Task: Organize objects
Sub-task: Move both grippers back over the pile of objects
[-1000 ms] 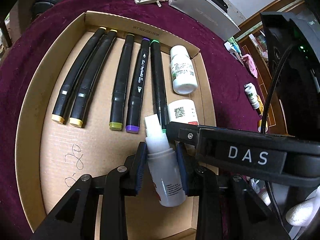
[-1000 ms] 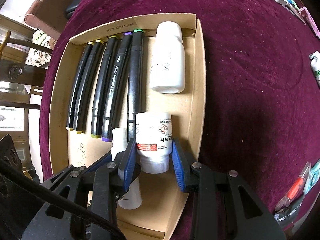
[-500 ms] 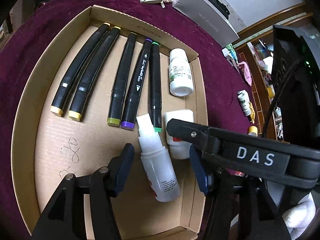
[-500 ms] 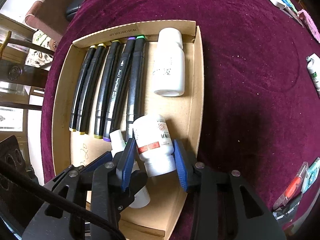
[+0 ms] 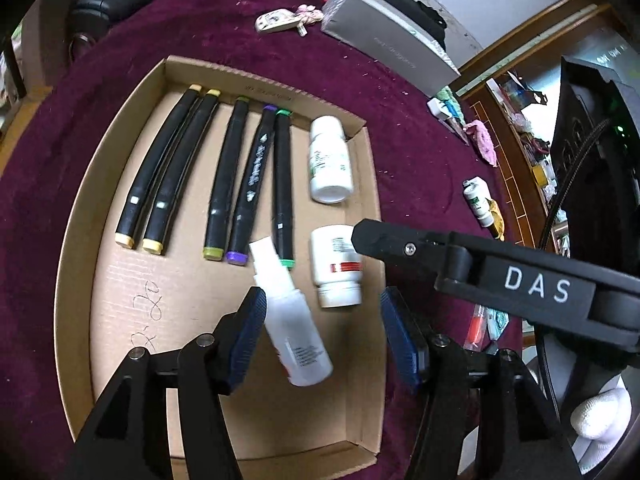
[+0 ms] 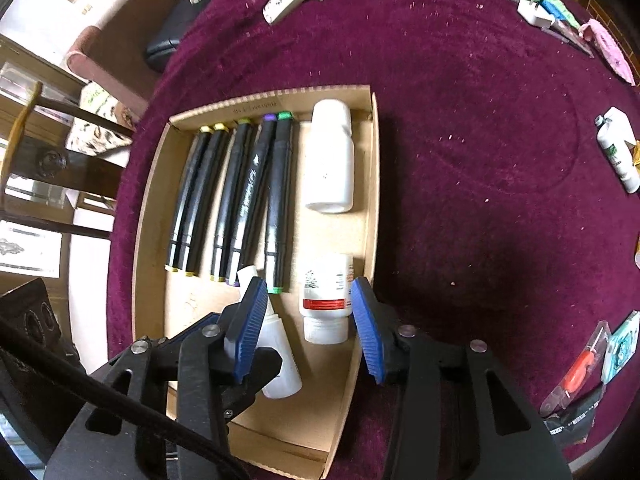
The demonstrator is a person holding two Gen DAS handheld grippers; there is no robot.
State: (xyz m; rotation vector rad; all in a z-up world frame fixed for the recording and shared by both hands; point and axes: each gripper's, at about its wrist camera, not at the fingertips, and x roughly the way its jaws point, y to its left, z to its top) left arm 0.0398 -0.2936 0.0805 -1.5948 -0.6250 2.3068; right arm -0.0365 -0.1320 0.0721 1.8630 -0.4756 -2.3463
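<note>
— Both tongs have let go since a second ago: the left tongs (image 5: pixel 322 334) were pinching the spray bottle (image 5: pixel 294 326) and now stand spread around it, pads clear of its sides. The right tongs (image 6: pixel 308 330) have just been opening too, with the red-banded pill bottle (image 6: pixel 326 298) lying loose between the blue pads.

— Where do the bottles lie?

— In the cardboard tray (image 5: pixel 80 264) on the maroon desk (image 6: pixel 460 160), at the near end, beside the tips of five black markers (image 5: pixel 224 178). A second white bottle (image 5: pixel 330 162) lies in the far right corner of the tray.

— What does each view add?

— The left view shows the whole spray bottle, tilted, and a grey box (image 5: pixel 384 46) at the far edge of the desk. The right view shows a red-handled tool (image 6: pixel 576 374) in a packet at the lower right, and chairs past the desk's left edge.

— Anything hard to read?

— In the right view the left tongs cover most of the spray bottle. In the left view the right tongs' arm crosses the pill bottle's corner. Labels are too blurred to read.
</note>
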